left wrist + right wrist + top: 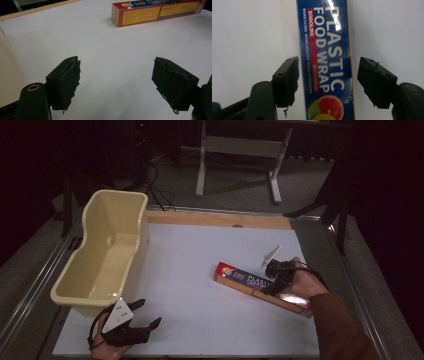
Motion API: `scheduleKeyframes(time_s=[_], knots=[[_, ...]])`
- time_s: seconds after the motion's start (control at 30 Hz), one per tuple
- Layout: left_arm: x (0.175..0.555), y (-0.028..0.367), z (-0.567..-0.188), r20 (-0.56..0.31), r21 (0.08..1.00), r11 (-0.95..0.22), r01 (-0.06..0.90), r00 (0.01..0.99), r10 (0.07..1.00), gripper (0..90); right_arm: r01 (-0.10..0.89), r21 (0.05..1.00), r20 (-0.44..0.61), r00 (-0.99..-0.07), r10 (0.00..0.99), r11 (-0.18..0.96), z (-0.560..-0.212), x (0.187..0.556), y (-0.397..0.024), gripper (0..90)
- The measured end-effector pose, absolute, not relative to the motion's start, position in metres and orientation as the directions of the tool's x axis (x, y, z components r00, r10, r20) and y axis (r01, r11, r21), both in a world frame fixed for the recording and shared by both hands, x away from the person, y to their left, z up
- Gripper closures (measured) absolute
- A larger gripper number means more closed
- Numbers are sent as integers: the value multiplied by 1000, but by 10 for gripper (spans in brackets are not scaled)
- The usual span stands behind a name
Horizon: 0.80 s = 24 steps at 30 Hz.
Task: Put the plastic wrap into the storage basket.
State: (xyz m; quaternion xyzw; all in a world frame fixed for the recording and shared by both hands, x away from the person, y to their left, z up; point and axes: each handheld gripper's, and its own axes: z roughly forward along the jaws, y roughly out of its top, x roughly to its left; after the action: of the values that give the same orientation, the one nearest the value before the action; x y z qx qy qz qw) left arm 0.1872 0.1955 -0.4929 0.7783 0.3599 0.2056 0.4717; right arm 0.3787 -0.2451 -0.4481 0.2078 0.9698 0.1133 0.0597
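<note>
The box (261,288) lies flat on the worktop (200,270), long axis slanting from far-left to near-right, between the right gripper's (328,80) wide-open jaws; the left gripper (116,82) gapes empty.

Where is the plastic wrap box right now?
In the high view, the plastic wrap box lies flat on the white table's right side, between the right tongs' open jaws, far from the cream tub.

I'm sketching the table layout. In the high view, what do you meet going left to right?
Cream tub → left tongs → plastic wrap box → right tongs.
</note>
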Motion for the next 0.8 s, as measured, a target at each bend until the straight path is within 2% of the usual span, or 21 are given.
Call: scheduleKeyframes(time_s=[0.33, 0.57, 0.73, 0.8], knots=[[187, 196, -493, -21, 881, -296, 369, 656, 755, 222, 363, 73, -29, -930, 366, 929, -474, 397, -222, 281], [187, 196, -493, -22, 881, -294, 370, 655, 756, 222, 379, 8, 24, -925, 379, 925, -491, 404, -216, 378], [187, 197, -493, -24, 882, -293, 370, 654, 756, 222, 375, -30, -5, -927, 375, 927, -489, 403, -211, 394], [187, 196, -493, -23, 881, -293, 370, 654, 756, 222, 403, -29, 29, -914, 404, 915, -488, 403, -211, 395]])
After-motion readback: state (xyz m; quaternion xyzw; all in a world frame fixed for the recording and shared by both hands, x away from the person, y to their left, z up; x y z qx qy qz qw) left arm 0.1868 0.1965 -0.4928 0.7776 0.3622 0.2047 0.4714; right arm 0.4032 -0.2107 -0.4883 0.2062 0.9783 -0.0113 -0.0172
